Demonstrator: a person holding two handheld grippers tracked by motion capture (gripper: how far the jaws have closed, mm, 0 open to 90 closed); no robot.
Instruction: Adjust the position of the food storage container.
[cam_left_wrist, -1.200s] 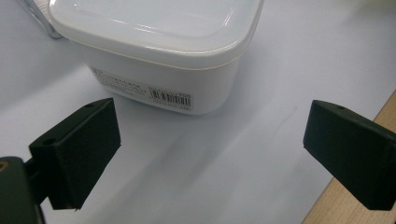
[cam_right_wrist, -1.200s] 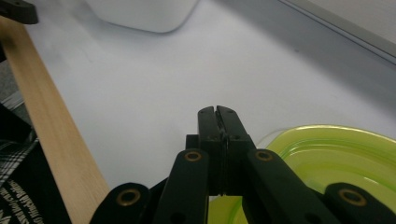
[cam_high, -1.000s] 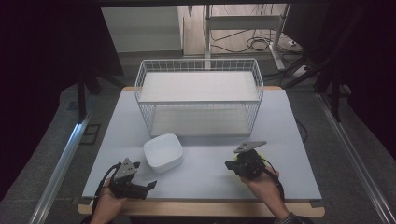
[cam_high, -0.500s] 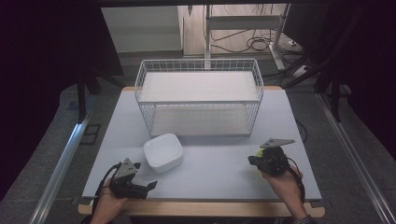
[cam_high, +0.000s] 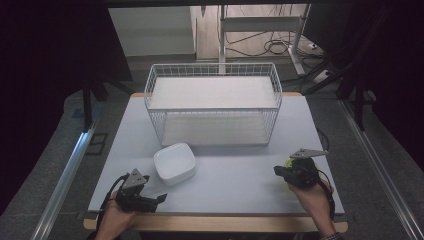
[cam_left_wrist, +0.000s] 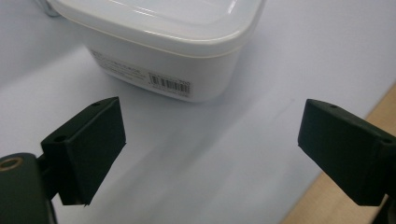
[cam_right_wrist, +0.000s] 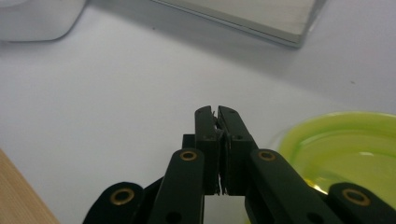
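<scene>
- Table (cam_high: 240, 175) with a smooth, matte pale-grey top and a strip of light wood along the near edge.
- White wire basket (cam_high: 214, 102) at the far middle of the table: a rectangular cage of thin grid mesh, with a flat white panel as a shelf near its top.
- White container (cam_high: 174, 163) just in front of the basket's left part: squarish with rounded corners, glossy plastic, a raised lid rim. In the left gripper view (cam_left_wrist: 168, 42) a barcode label sits on its side wall.
- Left gripper (cam_high: 152, 201) at the near left corner, held in a hand, close to the container but apart from it. Its two blocky, matte black jaws stand wide apart with only bare tabletop between them.
- Right gripper (cam_high: 278, 171) at the near right, well apart from the container. In the right gripper view its slim black jaws (cam_right_wrist: 220, 122) are pressed together, nothing held.
- Yellow-green dish (cam_right_wrist: 345, 149) just beside the right gripper: round, translucent, glossy plastic with a thin rim, lying flat on the table; in the high view a sliver of it (cam_high: 288, 162) peeks from behind the gripper.
</scene>
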